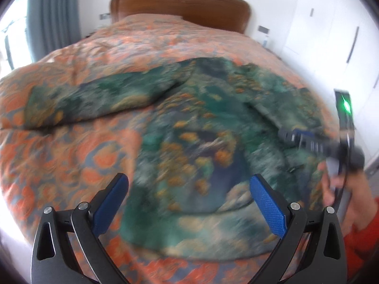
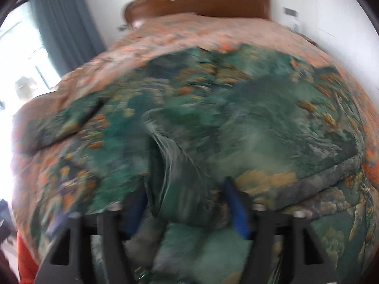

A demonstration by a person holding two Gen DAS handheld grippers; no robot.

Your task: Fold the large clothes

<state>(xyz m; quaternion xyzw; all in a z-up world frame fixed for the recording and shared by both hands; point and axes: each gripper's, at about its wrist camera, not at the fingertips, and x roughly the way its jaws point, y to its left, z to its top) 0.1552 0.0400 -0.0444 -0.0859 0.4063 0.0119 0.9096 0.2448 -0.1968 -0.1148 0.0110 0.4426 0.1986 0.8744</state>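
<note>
A large green garment [image 1: 201, 123] with orange and tan patches lies spread on the bed, one sleeve [image 1: 94, 99] stretched out to the left. My left gripper [image 1: 189, 187] hovers over the garment's near hem, open, its blue pads wide apart and nothing pinched. In the left wrist view my right gripper [image 1: 287, 136] reaches onto the garment's right side, held by a hand [image 1: 341, 189]. In its own blurred view the right gripper [image 2: 184, 201] stands open, and a raised fold of the garment [image 2: 180, 165] sits between its blue pads.
An orange-and-grey floral bedspread [image 1: 83, 156] covers the bed. A wooden headboard [image 1: 180, 7] stands at the far end. Grey curtains [image 1: 54, 14] and a bright window are at the left, white cupboard doors [image 1: 331, 28] at the right. An orange sleeve [image 1: 364, 232] shows at the lower right.
</note>
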